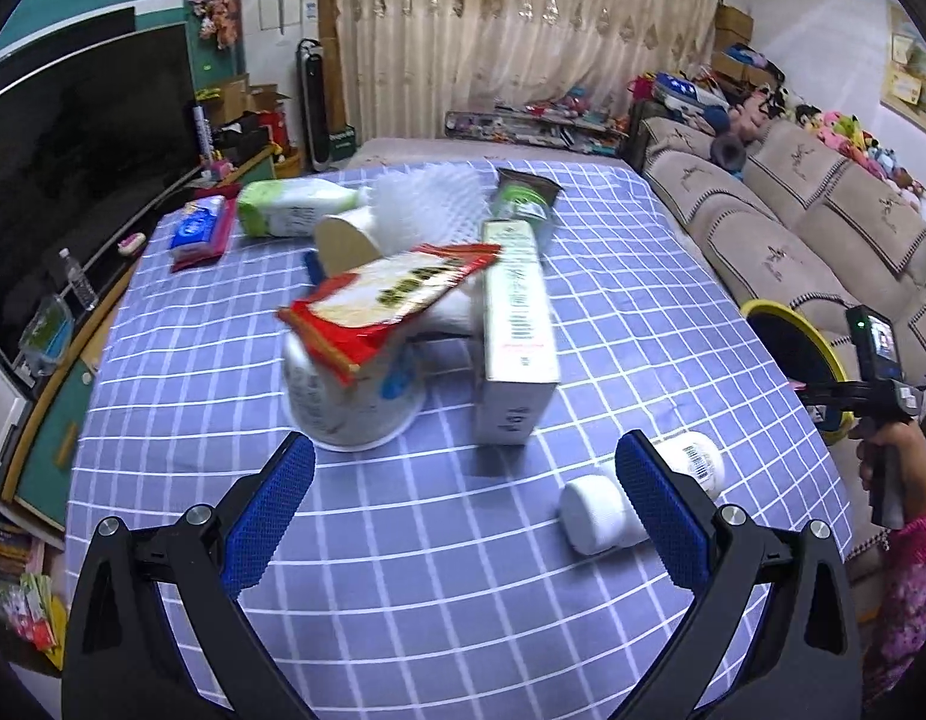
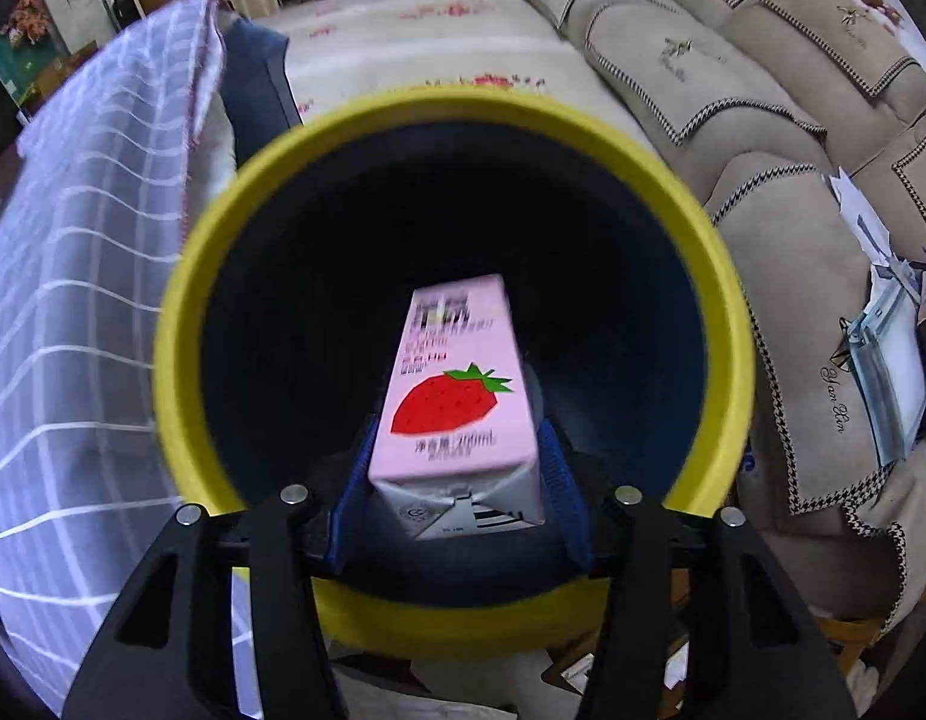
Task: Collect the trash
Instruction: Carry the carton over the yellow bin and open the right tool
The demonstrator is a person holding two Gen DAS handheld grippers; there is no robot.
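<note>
tablecloth (image 1: 403, 540): woven cloth, matt, checked | strawberry carton (image 2: 457, 396): smooth coated paperboard, slight sheen | bin (image 2: 181, 324): yellow rim smooth plastic, probably matt; view blurred | red wrapper (image 1: 391, 294): glossy crinkled film | left gripper (image 1: 463, 498): blue pads rough, textured; black arms matt plastic | sofa (image 1: 781, 228): soft fabric

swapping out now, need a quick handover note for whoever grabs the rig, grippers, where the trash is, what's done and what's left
Right gripper: shut on the pink carton, held over the mouth of the yellow bin; not dropped yet.
Left gripper: open, empty, above the table.
On the table: cup with a red wrapper on it, long box, white jar, more trash behind.
Done: carton brought to the bin.
Left: release it, then clear the table.
</note>
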